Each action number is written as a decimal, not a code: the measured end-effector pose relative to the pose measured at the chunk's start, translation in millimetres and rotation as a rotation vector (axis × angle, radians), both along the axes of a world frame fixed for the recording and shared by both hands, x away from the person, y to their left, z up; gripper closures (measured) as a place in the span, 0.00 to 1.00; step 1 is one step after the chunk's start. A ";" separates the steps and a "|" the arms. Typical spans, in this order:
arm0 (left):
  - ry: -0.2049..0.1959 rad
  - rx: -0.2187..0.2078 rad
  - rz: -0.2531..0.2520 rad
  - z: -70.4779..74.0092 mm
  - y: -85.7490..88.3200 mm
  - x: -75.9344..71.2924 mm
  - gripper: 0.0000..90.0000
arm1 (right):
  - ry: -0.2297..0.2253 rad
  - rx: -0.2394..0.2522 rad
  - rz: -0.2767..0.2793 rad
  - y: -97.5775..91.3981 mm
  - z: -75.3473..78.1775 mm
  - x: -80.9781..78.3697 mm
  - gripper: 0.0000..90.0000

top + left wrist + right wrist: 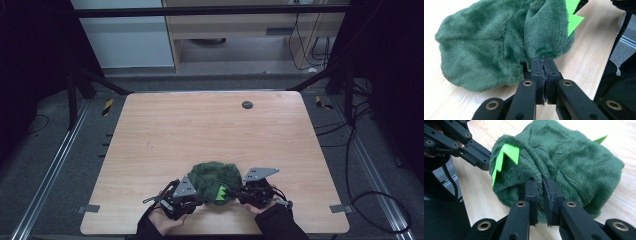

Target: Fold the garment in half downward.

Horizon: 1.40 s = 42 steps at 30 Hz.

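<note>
My left claw [543,65] is clamped on the near edge of a green plush cloth [216,179], the two black jaws pressed nearly together with a fold of the pile pinched between them. In the left claw's view the cloth [486,50] bulges away from the tips in a loose, rumpled heap resting on the bench [200,130]. Moving right, a bright green zigzag trim [220,192] pokes out of the cloth's near side, between my two hands. My right claw [541,187] grips the other near corner; a thin gap shows between its jaws, with fabric caught in it, so I read it as grasping the cloth [564,162] too, if less tightly than the left. From above, both claws sit close together at the front of the bench, left [186,196] and right [239,192], with the cloth bunched just beyond them.

As I judge it, the cloth is gathered and held at two points, but it isn't spread, folded neatly or set anywhere final yet; the heap is still crumpled, so most of the shaping work remains.

For room, the near bench edge lies just behind my hands, so pulling back risks dragging the cloth off. Ahead and to both sides the wood is bare, apart from a small dark round cap [247,104] well away near the far edge, leaving ample space to push forward or draw the corners apart.
</note>
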<state>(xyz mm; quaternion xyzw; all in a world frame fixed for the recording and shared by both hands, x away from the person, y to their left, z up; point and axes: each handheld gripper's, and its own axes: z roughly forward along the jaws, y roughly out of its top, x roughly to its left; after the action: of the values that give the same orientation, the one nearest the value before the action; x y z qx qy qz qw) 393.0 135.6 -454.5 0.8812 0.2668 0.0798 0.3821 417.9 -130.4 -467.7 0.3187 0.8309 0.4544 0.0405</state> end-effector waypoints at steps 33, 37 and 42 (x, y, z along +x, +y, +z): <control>0.055 0.028 0.078 -10.4 4.3 26.4 0.99 | 0.002 -0.021 -0.029 4.2 -2.4 4.2 0.92; 0.055 0.050 0.068 -16.7 1.2 25.3 0.99 | 0.012 -0.041 -0.025 3.1 -8.6 4.2 0.92; 0.054 0.053 0.069 -17.2 1.1 25.1 0.98 | 0.010 -0.045 -0.025 3.2 -11.2 5.4 0.91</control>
<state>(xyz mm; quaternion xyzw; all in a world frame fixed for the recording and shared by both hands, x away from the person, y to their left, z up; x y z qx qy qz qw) 418.1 136.7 -471.7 0.8831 0.3049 0.0763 0.3482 423.2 -127.2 -478.9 0.3303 0.8370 0.4335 0.0490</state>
